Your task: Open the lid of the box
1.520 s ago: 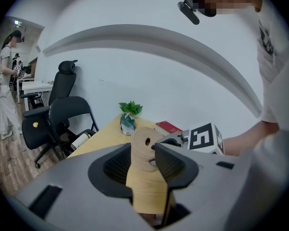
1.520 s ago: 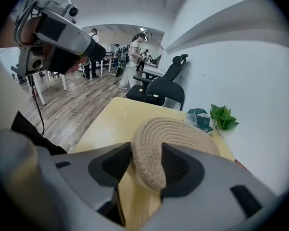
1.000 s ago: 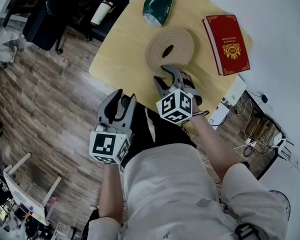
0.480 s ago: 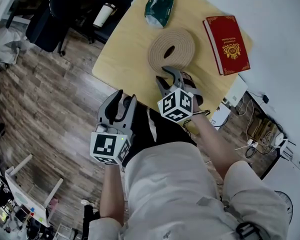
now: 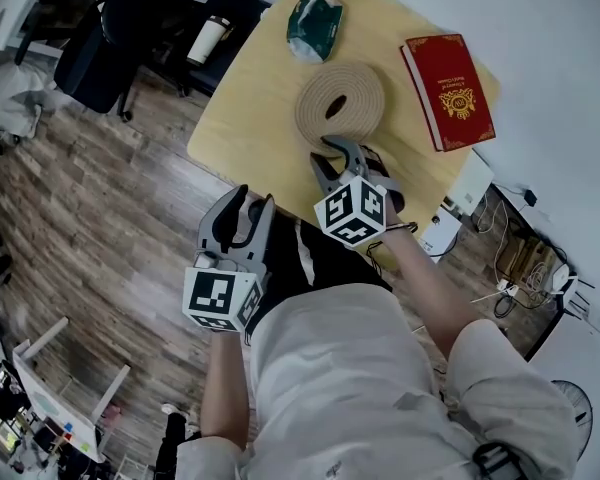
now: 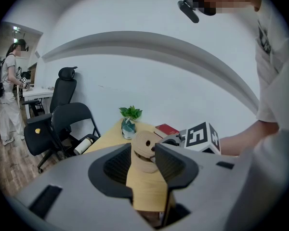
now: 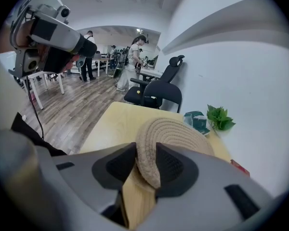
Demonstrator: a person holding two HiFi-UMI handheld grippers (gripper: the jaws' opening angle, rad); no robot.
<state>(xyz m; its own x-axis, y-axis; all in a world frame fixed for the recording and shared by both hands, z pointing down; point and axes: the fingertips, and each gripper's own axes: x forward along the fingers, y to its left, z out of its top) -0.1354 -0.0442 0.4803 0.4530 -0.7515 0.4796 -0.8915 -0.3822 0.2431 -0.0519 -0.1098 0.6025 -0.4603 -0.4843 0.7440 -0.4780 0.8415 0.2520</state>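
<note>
The round woven box [image 5: 340, 103] sits mid-table with its lid [image 7: 176, 129] on (whatever's inside is hidden). The right gripper [image 5: 342, 150], jaws just closing, pinches the lid's near rim. The left gripper [image 5: 252, 200] hangs gaping and empty, off the table's [image 5: 245, 108] near-left edge.

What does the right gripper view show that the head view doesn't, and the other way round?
Only right gripper view: the right tool up close, its jaws just closed further, pinching the lid rim between them; people at far desks. Only head view: left tool, clear of the table. Both: lid, table, green bag.
</note>
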